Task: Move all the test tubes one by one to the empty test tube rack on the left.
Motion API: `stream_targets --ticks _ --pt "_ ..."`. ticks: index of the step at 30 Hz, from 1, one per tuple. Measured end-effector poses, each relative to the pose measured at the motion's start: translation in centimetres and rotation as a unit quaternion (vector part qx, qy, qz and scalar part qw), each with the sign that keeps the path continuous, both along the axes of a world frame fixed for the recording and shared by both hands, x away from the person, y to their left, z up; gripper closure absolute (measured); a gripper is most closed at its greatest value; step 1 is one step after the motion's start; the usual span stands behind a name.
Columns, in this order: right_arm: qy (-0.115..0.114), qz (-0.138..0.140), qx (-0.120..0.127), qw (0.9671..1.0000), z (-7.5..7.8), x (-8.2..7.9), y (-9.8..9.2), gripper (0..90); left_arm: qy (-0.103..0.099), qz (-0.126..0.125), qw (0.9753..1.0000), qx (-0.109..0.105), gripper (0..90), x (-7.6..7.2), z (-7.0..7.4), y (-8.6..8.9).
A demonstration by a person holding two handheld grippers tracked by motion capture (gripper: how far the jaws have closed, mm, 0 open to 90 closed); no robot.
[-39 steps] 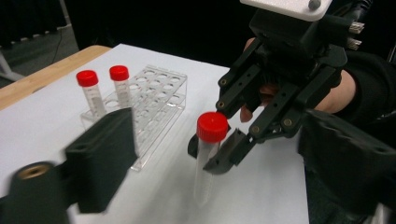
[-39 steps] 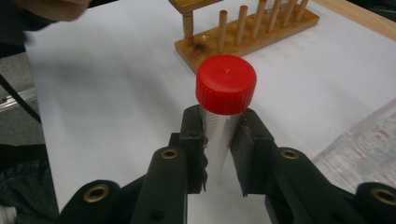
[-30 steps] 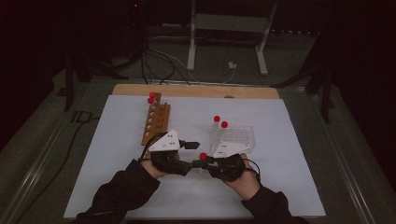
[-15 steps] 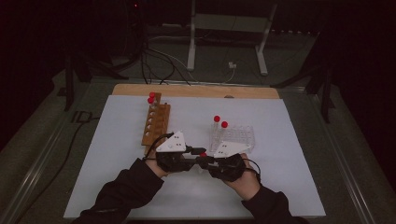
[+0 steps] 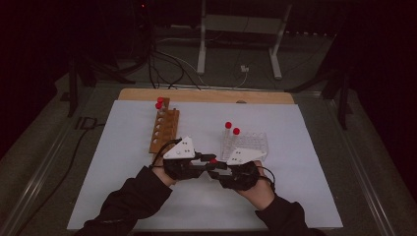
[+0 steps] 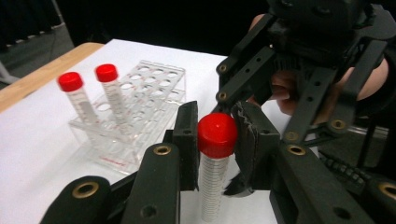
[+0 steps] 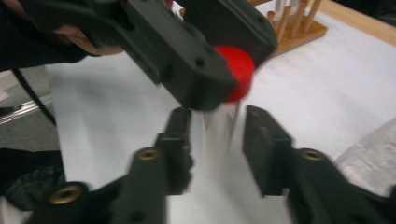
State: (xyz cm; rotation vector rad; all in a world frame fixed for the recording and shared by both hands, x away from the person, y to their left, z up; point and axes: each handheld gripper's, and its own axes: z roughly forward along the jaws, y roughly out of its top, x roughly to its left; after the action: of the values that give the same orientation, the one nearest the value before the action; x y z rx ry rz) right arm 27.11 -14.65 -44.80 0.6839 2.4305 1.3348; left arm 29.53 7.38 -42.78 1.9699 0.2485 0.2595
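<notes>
A clear tube with a red cap [image 6: 217, 135] stands upright between my two grippers near the table's front middle [image 5: 213, 160]. My left gripper [image 6: 215, 128] is shut on the tube at its cap. In the right gripper view the left gripper's jaws come in from the top and cover most of the red cap [image 7: 238, 74]. My right gripper [image 7: 218, 140] is open, one jaw on each side of the tube's clear body with a gap on both sides. The high view shows both grippers tip to tip, left [image 5: 199, 162] and right [image 5: 223, 169].
A clear plastic rack [image 5: 253, 142] holding two red-capped tubes [image 5: 227, 125] stands just behind the right gripper. A wooden rack [image 5: 164, 130] with red-capped tubes at its far end sits to the left. White table surface [image 5: 123, 196] lies around the hands.
The two grippers have closed in on each other; the left one moved right with the red-capped tube, which now stands between the right gripper's jaws.
</notes>
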Motion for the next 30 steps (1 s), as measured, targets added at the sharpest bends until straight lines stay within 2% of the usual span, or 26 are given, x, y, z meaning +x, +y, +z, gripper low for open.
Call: stream_targets --ticks 1,5,10,16,19,21,24,30 --pt "0.0 -0.001 0.003 1.0 0.0 0.0 -0.1 56.5 0.003 0.001 1.0 -0.003 72.3 0.1 0.1 0.2" --pt "-0.011 -0.006 0.01 0.9999 0.3 -0.1 -0.5 47.7 -0.004 0.021 0.9998 -0.005 72.3 0.5 0.6 1.1" --pt "-0.014 -0.017 0.021 0.9995 0.5 0.0 -1.0 37.4 -0.011 0.047 0.9988 -0.012 72.3 1.2 1.5 2.7" --pt "-0.012 -0.032 0.034 0.9988 0.6 0.1 -1.2 20.1 -0.02 0.086 0.9959 -0.019 72.3 2.1 2.7 4.8" --pt "-0.016 -0.044 0.039 0.9981 0.7 0.0 -1.3 12.8 -0.027 0.103 0.9942 -0.014 72.3 2.6 3.2 5.7" --pt "-0.02 -0.05 0.04 0.9978 0.8 0.0 -1.3 4.0 -0.031 0.115 0.9928 -0.014 72.3 2.9 3.5 6.2" --pt "-0.02 -0.048 0.047 0.9975 0.9 0.0 -1.5 0.0 -0.034 0.13 0.9907 -0.016 72.3 3.4 4.0 6.9" --pt "-0.024 -0.043 0.053 0.9974 1.1 0.0 -1.8 0.0 -0.039 0.157 0.9865 -0.022 72.3 4.4 4.7 8.1"
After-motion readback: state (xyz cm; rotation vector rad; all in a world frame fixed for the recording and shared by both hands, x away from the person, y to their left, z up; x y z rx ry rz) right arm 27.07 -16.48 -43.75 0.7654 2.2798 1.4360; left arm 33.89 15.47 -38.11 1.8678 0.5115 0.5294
